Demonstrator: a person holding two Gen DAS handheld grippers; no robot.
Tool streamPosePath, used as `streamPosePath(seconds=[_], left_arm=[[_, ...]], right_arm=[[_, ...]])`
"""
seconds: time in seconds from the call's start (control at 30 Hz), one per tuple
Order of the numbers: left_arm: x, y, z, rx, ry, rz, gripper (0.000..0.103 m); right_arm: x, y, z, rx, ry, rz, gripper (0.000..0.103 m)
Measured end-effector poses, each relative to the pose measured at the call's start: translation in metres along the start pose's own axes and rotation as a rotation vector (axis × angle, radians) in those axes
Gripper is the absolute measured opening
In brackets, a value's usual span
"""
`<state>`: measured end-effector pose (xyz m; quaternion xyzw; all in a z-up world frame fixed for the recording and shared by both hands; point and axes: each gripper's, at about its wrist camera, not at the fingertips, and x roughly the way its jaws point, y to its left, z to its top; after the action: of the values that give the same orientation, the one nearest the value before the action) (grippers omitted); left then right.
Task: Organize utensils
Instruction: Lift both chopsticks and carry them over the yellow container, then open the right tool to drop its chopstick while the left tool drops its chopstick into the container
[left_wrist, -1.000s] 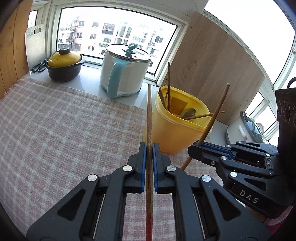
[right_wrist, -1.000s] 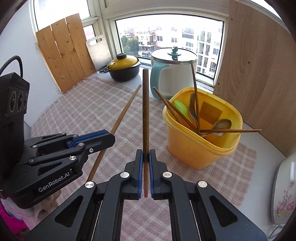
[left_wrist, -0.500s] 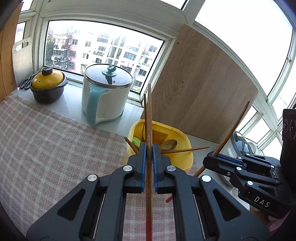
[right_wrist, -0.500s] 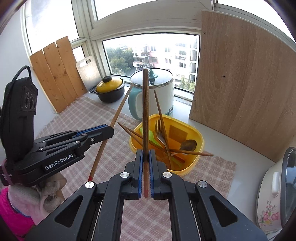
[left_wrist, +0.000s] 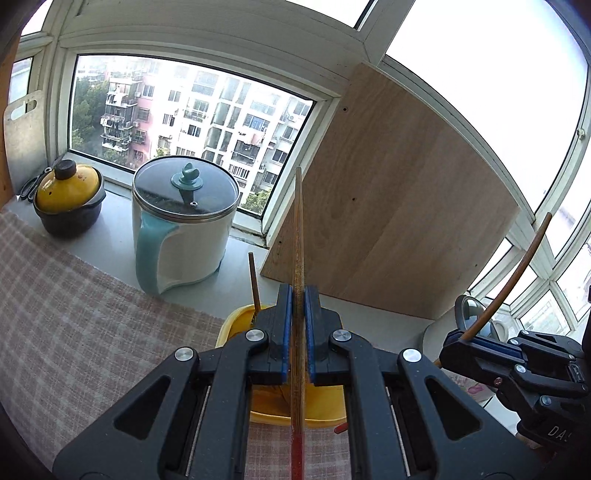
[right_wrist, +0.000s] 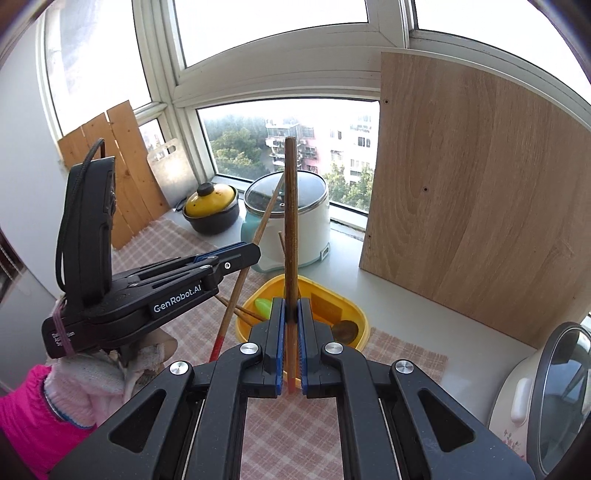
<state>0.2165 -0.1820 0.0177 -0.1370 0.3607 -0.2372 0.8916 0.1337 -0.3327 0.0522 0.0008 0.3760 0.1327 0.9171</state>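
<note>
My left gripper (left_wrist: 298, 295) is shut on a wooden chopstick (left_wrist: 298, 229) with a red lower end, held upright. My right gripper (right_wrist: 291, 306) is shut on a second wooden chopstick (right_wrist: 290, 206), also upright. Both hover above the yellow utensil bin (right_wrist: 360, 321), which also shows in the left wrist view (left_wrist: 231, 328). The bin holds several chopsticks, a spoon (right_wrist: 345, 329) and a green utensil (right_wrist: 263, 305). The left gripper shows in the right wrist view (right_wrist: 240, 254); the right gripper shows in the left wrist view (left_wrist: 456, 338).
A white and teal pot with a glass lid (left_wrist: 183, 229) and a yellow-lidded black pot (left_wrist: 68, 201) stand on the sill behind the bin. A wooden board (left_wrist: 388, 229) leans at the right. A checked cloth (left_wrist: 74, 314) covers the counter. A rice cooker (right_wrist: 546, 398) stands at far right.
Both grippers have risen and tilted upward with their chopsticks, moving closer over the yellow bin, which now sits lower and partly hidden behind the fingers.
</note>
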Motion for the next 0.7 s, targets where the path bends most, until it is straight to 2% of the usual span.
streamPosePath(seconds=[0.33,0.53,0.7], left_arm=[[0.026,-0.009,0.017,0.031,-0.037,0.039,0.005],[0.040,-0.005,0.019,0.021,-0.047,0.046,0.005],[0.047,-0.008,0.015,0.043,-0.023,0.040,0.005]], right_arm=[[0.010,-0.007,0.016,-0.021,-0.019,-0.031,0.004],[0.025,-0.014,0.016,-0.008,0.003,-0.033,0.004],[0.036,-0.020,0.011,0.004,0.035,-0.029,0.004]])
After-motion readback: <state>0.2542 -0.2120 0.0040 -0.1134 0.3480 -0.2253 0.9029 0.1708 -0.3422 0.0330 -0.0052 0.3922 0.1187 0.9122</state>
